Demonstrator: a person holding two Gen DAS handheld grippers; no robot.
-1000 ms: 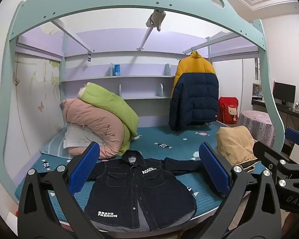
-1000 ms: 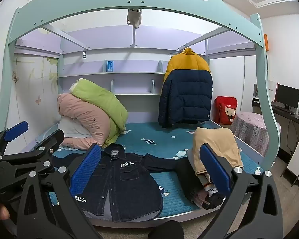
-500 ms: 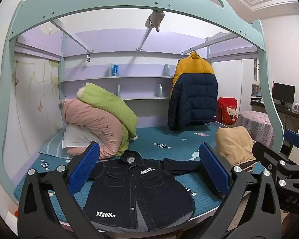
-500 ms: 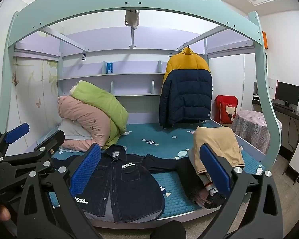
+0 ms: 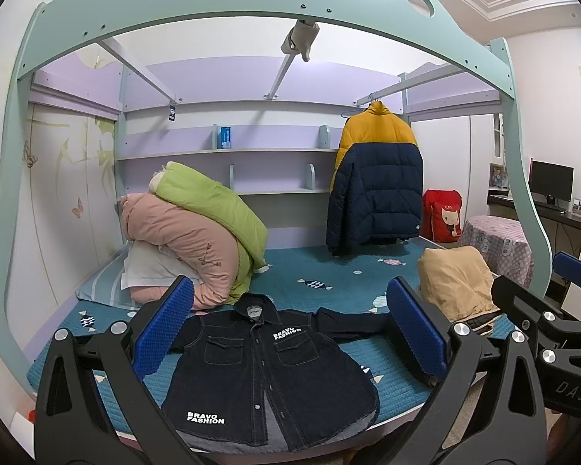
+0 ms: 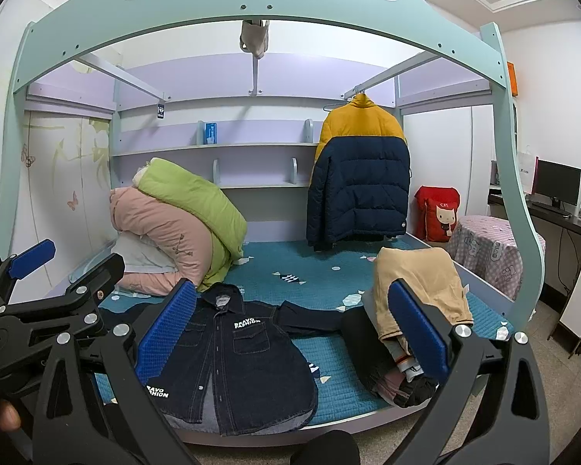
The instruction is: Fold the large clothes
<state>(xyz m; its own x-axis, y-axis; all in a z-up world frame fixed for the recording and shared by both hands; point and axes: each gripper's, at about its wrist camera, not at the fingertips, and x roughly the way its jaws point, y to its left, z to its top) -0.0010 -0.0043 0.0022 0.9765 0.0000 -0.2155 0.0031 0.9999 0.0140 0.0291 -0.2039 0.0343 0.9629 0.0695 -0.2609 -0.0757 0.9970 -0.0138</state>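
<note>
While flat near the mattress point(image 5: 321, 271) edge, denim shirt point(image 5: 267, 372); both tools wide apart.

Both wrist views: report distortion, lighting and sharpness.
Left wrist view: strong fisheye, the bed frame arch bows and black vignette fills the corners; even indoor light, the denim shirt and its lettering sharp. Right wrist view: same barrel bend on the arch; the shirt sharp, the puffer jacket evenly lit with no glare, and a dark blurred shape at the bottom edge.
</note>
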